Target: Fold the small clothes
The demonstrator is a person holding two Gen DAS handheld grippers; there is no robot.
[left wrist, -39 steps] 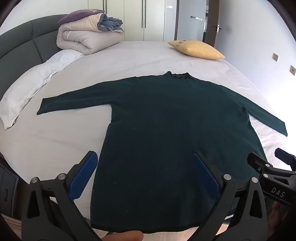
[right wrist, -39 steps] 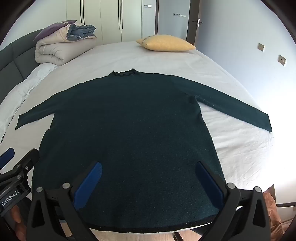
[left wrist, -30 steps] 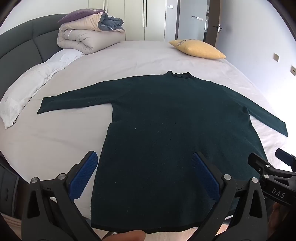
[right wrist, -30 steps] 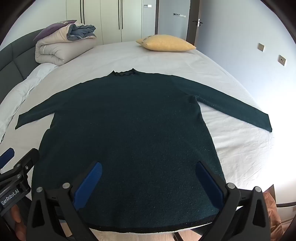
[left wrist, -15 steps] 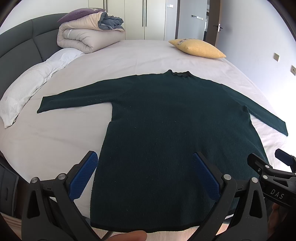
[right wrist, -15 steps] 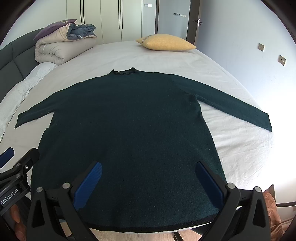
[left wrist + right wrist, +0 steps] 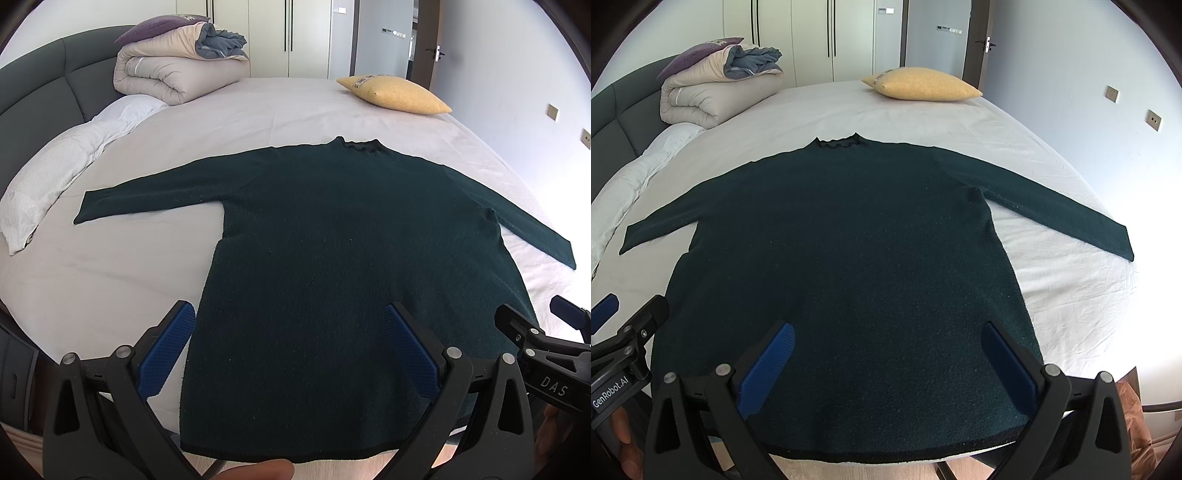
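A dark green long-sleeved sweater [image 7: 332,240] [image 7: 849,258] lies flat on the white bed sheet [image 7: 110,266], both sleeves spread out sideways and the collar at the far end. Its hem hangs at the bed's near edge. My left gripper [image 7: 290,317] hovers open above the hem's left half, blue pads wide apart, holding nothing. My right gripper [image 7: 886,336] is open above the hem's right half, also holding nothing. Each gripper shows at the edge of the other's view.
A folded duvet stack [image 7: 173,74] [image 7: 713,92] sits at the far left by the dark headboard [image 7: 48,85]. A yellow pillow [image 7: 395,94] [image 7: 919,85] lies at the far end. A white pillow [image 7: 55,173] runs along the left side. Wardrobe doors and a door stand behind.
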